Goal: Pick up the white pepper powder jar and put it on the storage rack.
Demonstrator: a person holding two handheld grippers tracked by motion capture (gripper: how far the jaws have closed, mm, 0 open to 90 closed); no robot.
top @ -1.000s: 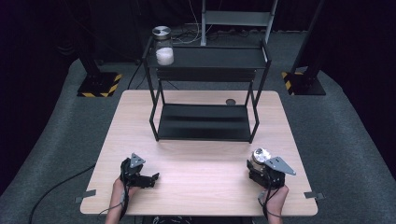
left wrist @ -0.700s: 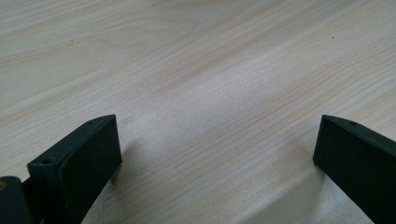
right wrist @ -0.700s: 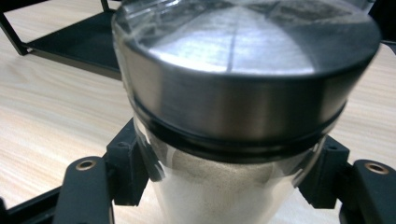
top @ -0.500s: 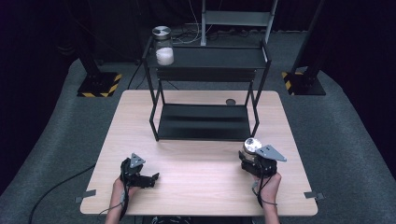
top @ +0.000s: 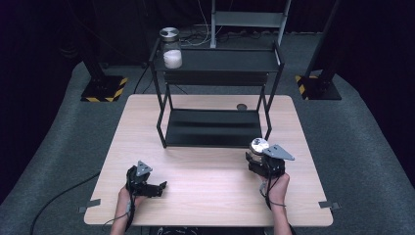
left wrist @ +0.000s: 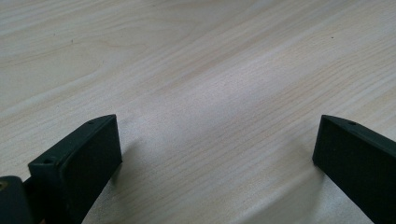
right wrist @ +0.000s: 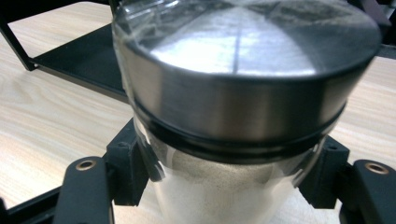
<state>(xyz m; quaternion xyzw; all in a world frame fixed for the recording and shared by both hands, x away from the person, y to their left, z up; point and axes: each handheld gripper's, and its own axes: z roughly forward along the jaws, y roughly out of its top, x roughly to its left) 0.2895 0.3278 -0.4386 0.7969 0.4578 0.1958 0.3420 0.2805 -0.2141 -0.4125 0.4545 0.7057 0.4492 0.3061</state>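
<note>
Right gripper (top: 258,157) is clamped on the steel-lidded glass jar (top: 257,148), carried closer to the black rack (top: 213,128) than before; left gripper (top: 155,188) is rested unmoved, gaping, holding nothing.

A pale wooden bench (top: 210,196) stood on grey carpet (top: 362,147) in a dark room. A black two-tier shelf rack (top: 215,93) sat toward the bench's far edge. Beyond its far corners stood black stands with yellow-striped bases (top: 103,90), and cables lay on the floor.

Jar (right wrist: 243,93) base cut off, contents perhaps powder
</note>
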